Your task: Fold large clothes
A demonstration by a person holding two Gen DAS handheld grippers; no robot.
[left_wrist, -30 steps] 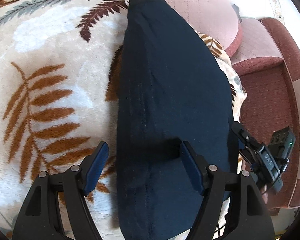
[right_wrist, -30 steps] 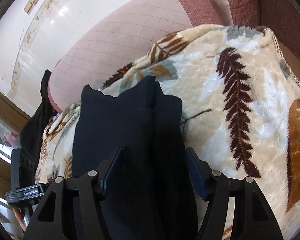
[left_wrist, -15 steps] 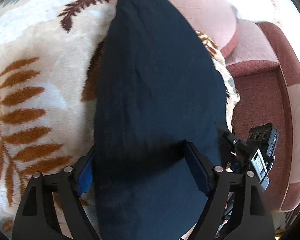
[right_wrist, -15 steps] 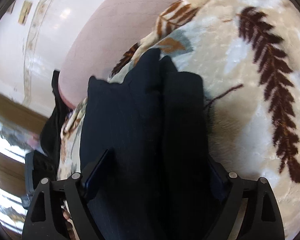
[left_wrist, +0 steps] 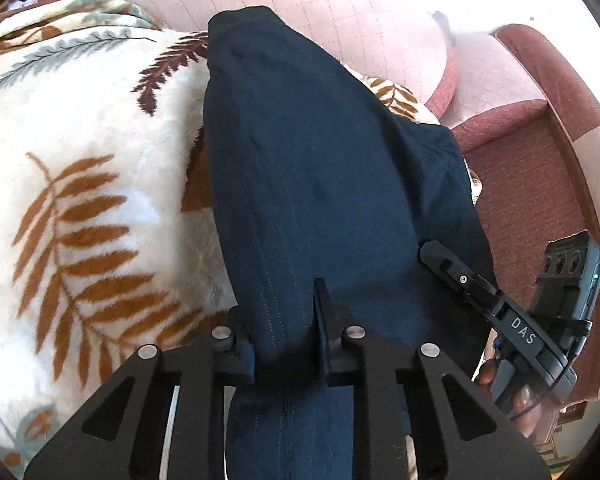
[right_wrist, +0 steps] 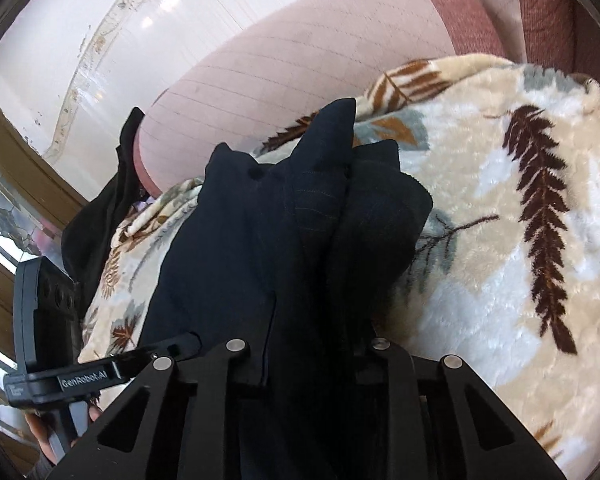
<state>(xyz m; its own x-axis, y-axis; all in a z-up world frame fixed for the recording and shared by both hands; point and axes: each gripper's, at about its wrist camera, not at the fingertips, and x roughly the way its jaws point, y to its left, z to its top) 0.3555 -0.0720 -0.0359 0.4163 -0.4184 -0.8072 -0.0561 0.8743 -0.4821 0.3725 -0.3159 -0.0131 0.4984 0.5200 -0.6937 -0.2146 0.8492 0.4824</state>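
Both grippers are clamped on the same dark garment. Left gripper (left_wrist: 284, 320), low centre of the left wrist view: fingers drawn close, a bunched ridge of cloth pinched between them. Right gripper (right_wrist: 306, 356), low centre of the right wrist view: its fingers are largely buried in folds, with cloth running between the finger mounts; judged to be closed on the fabric, though the pads themselves cannot be seen.

Largest item: a pink quilted sofa (left_wrist: 340, 4) with maroon trim fills the upper part of both views. Over its seat lies a cream plush blanket with fern print (left_wrist: 80, 200), occupying the left half of the left view and the right half of the right view.

On that blanket rests the navy pinstriped garment (left_wrist: 300, 152), probably trousers, already doubled lengthwise into a long narrow band. It runs from the bottom centre of the left view to a far end near the top centre. In the right view (right_wrist: 284, 240) several layers are stacked and the far corners stand up unevenly in the upper middle.

Handling assessment: woven suiting, soft and limp, moderate weight for its size, no stiffness to hold a crease unaided. Layers are likely to slide over one another. Not fragile. Hold is best taken through all layers at the near end, one gripper at each edge, so the stack lifts together.

A second black cloth (right_wrist: 100, 216) hangs off the sofa edge at left of the right view.
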